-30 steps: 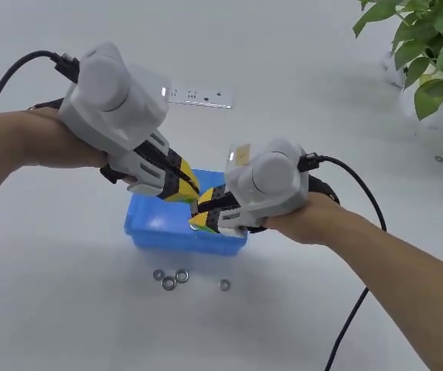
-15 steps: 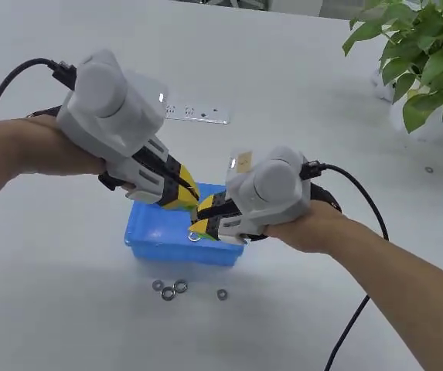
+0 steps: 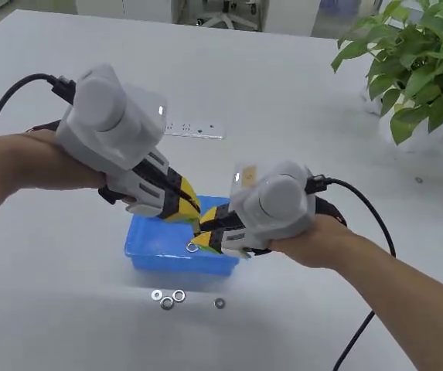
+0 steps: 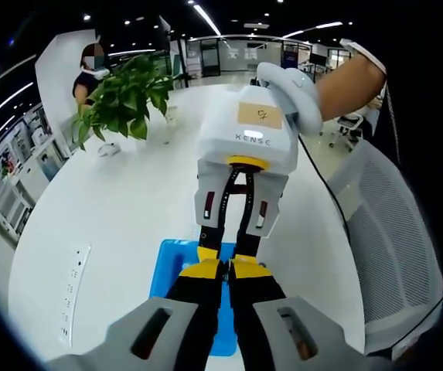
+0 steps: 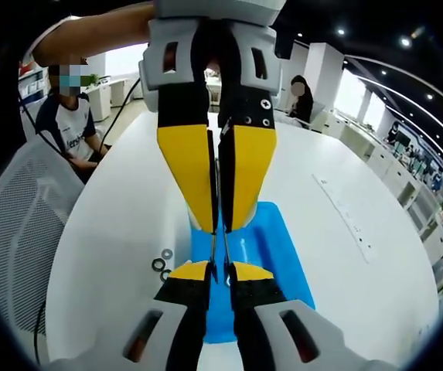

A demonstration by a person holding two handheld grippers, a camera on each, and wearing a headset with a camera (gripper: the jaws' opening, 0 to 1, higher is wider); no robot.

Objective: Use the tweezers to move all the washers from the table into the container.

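Seemingly the washer [image 3: 192,247] hangs from the tweezers [image 5: 216,232] just above the front rim of the container [image 3: 176,263], left gripper [image 3: 190,207] and right gripper [image 3: 203,238] fingers closed on them.

left gripper [image 3: 193,208] and right gripper [image 3: 199,246] pale grey, rounded, yellow-black jaws, black cables [image 3: 362,205]

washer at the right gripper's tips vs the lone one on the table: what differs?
Place: the raised washer sits at the right gripper's tips, over the blue container's front edge; the lone washer lies on the table in front of it.
Support: the raised washer is off the table, its hold too small to tell; the lone washer rests flat.
Shared: both are small grey metal rings, apart from the cluster of three washers.
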